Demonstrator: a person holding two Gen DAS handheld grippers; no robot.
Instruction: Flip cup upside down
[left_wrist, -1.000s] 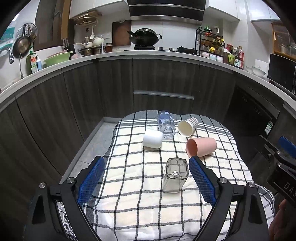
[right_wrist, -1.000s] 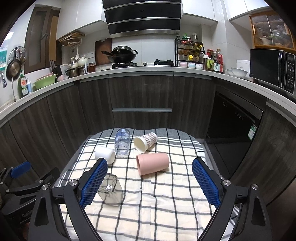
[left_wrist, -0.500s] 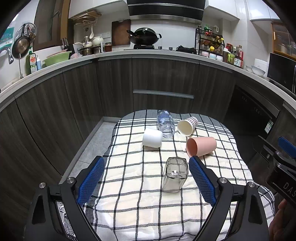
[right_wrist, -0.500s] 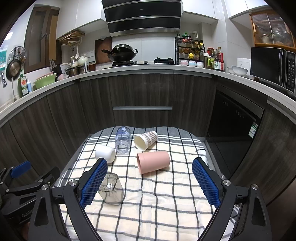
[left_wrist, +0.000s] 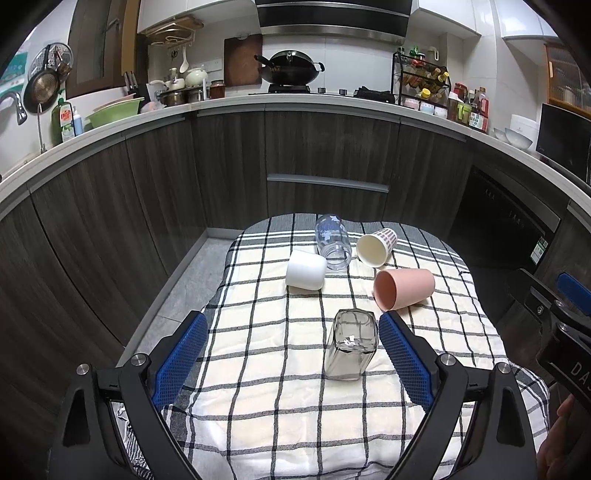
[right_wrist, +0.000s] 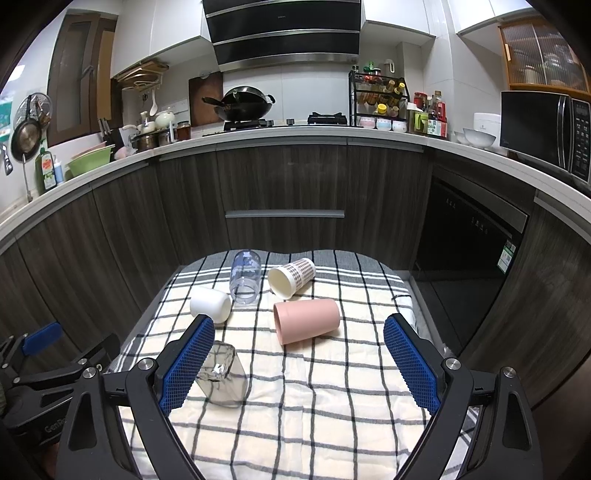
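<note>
Apparently at least one cup done — square glass cup (left_wrist: 351, 349) standing upside down on checked cloth (left_wrist: 280, 413), nearest of all; beyond it, pink cup (left_wrist: 404, 288) on its side, unflipped — left gripper (left_wrist: 291, 354) and right gripper (right_wrist: 299, 363) both spread wide, holding nothing.

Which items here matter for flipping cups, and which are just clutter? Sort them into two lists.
For the job:
- pink cup, on its side
- white cup
- patterned paper cup, on its side
- clear bottle-like cup, on its side
- smoky square glass

Just lying about:
- wok
- spice rack
- microwave
- green basin
</note>
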